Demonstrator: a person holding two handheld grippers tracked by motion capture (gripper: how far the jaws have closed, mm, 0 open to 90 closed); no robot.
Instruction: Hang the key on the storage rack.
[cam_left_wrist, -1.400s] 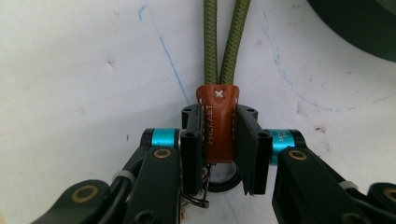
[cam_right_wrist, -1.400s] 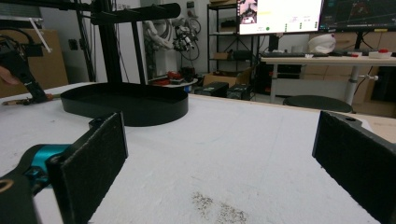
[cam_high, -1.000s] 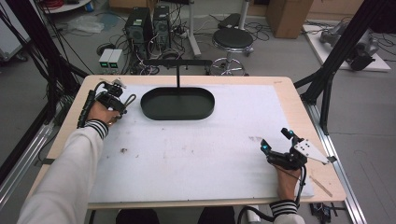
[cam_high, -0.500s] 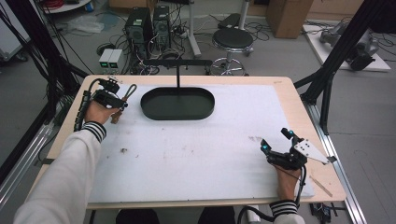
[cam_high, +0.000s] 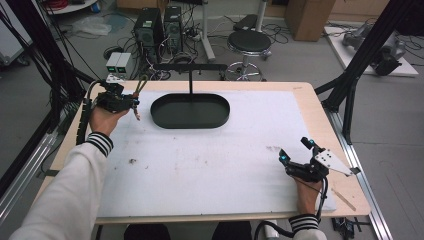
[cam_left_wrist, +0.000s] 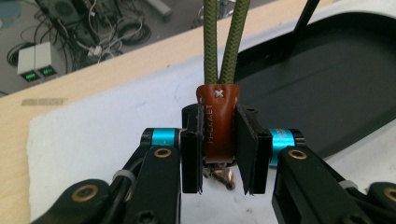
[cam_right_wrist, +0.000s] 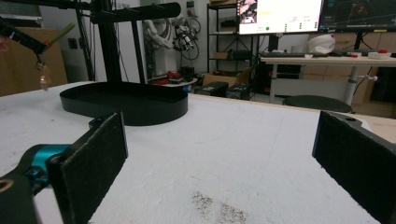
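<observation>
Two grippers are in your hands. Your left gripper (cam_left_wrist: 218, 158) is clamped on the brown tab (cam_left_wrist: 217, 122) of a green cord loop (cam_left_wrist: 223, 42) (a small metal clasp (cam_left_wrist: 223, 175) hangs under the tab), held above the mat (cam_high: 210, 165) near the far left corner, just left of the black tray (cam_high: 190, 111). Your right gripper (cam_high: 295, 153) rests near the mat's right edge, jaws wide apart with nothing between them.

The high view looks down from above the person's side of the table (cam_high: 210, 170), far off. The left gripper view sits very close behind its jaws, facing the black tray (cam_left_wrist: 336, 93). The right gripper view sits low near the tabletop, looking across. All 3 views share the tray.
</observation>
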